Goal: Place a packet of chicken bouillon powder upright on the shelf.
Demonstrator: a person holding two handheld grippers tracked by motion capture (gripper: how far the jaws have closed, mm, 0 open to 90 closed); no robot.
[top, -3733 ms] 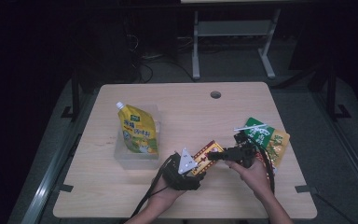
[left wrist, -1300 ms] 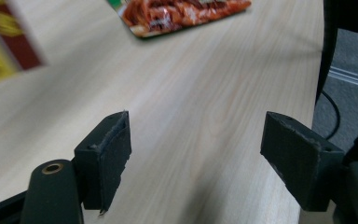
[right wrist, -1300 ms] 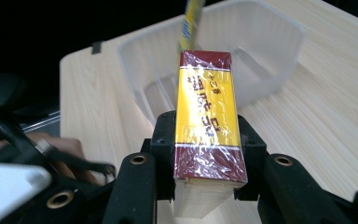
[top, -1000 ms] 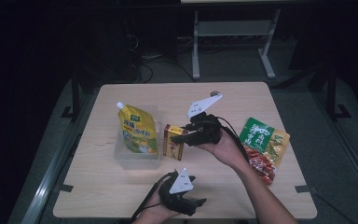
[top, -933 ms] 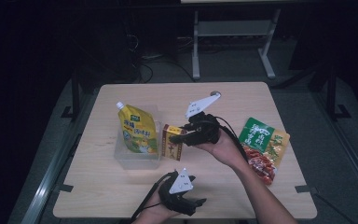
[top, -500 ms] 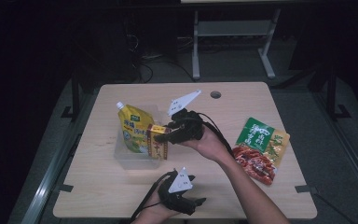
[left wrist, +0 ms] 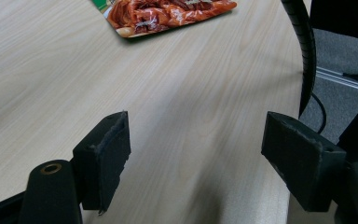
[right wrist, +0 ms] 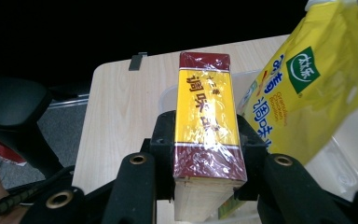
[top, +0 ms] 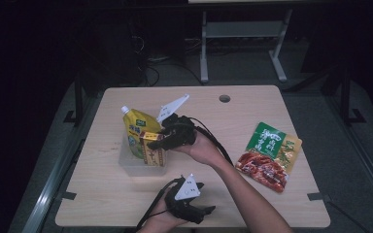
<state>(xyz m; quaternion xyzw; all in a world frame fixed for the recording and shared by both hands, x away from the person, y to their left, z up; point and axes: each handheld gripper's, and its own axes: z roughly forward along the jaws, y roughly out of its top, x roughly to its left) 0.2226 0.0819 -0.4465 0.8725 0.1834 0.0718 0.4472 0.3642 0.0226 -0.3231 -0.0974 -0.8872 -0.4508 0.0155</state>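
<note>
High view: right gripper [top: 161, 141] fingers clamped on the yellow-and-maroon box [top: 152, 148], at the clear plastic bin [top: 131, 166] mid-left holding the yellow spout pouch [top: 138, 130]; left gripper [top: 200, 211] fingers apart, green-and-red snack packet [top: 269, 155] left on the desk [top: 233, 121].

A green and red food packet [top: 270, 156] lies flat near the right edge of the tabletop [top: 252, 111]. The packet is green at the far end and red at the near end. A small round hole [top: 224, 98] sits near the far edge of the tabletop. On the floor past the far edge stands a grey metal frame [top: 243, 36], with dark cables [top: 162, 68] beside it.
</note>
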